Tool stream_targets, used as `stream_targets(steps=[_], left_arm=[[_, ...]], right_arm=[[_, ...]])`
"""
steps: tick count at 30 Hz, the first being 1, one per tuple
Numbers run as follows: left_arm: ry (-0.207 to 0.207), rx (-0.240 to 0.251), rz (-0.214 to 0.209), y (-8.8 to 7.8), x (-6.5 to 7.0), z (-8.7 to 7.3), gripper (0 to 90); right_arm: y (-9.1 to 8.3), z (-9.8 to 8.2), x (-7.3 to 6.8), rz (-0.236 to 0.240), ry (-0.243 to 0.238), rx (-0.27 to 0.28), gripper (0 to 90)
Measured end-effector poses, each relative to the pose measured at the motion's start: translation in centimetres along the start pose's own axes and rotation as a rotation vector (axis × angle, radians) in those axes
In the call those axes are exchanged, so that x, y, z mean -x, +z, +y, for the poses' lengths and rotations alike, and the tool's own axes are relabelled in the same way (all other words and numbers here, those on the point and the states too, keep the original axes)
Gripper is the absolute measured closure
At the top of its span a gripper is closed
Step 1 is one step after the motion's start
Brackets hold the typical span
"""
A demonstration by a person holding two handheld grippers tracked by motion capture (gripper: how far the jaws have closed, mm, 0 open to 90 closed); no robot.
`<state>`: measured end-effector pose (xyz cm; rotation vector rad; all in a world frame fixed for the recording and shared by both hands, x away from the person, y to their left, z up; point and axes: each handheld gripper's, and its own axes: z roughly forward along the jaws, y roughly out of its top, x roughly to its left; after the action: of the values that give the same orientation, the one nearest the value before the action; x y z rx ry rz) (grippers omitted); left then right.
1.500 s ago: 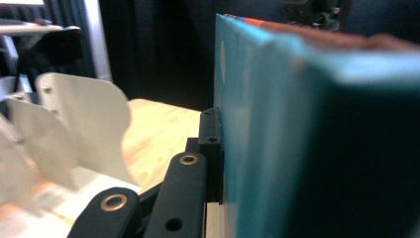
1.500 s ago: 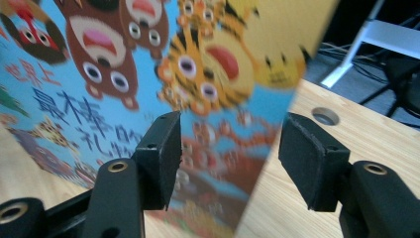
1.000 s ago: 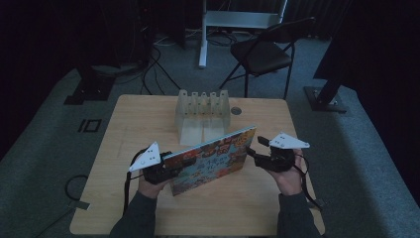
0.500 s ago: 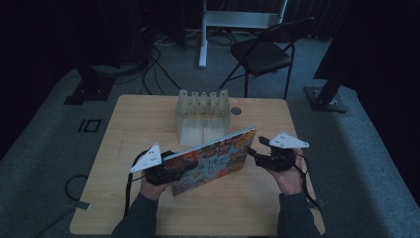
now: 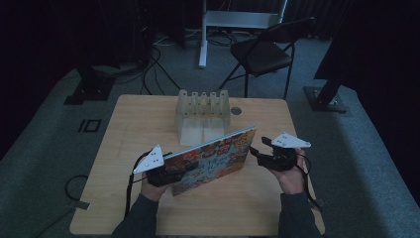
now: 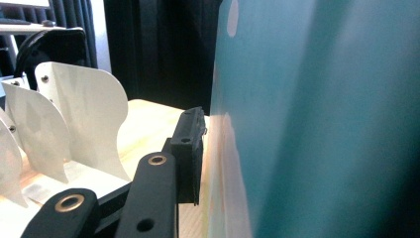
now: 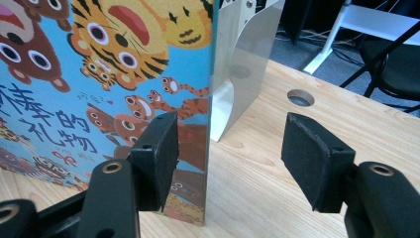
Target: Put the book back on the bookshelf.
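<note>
Both tongs are seen at a picture book (image 5: 210, 161) stood tilted on its edge on the table (image 5: 138, 124), just before a white divider rack (image 5: 202, 116). Left tongs (image 5: 185, 171), whose jaws have just been opening, are placed around its left end without a visible pinch. Right tongs (image 7: 228, 158) are spread around its right edge, pads apart from it.

High view dim, murky, room edges near black. Gripper views bright, evenly lit; book (image 6: 322, 119) cover close-up blurred; soft shadow under rack divider (image 7: 245, 64).
</note>
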<state>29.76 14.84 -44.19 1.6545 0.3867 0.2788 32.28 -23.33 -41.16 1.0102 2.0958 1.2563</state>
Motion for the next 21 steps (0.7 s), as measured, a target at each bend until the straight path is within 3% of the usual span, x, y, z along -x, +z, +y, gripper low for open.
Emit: stream_targets(steps=[7,15,21], left_arm=[[0.018,0.000,0.031,0.04,0.24,-0.39,59.1],[0.011,0.006,0.032,0.00,0.19,-0.79,50.6],[0.004,0.003,0.037,0.04,0.20,-1.04,50.3]], right_arm=[[0.25,-0.35,0.28,-0.004,0.009,-0.013,38.8],[0.07,-0.51,0.58,-0.012,0.019,-0.019,38.7],[0.12,-0.77,0.79,-0.015,0.029,-0.024,38.7]])
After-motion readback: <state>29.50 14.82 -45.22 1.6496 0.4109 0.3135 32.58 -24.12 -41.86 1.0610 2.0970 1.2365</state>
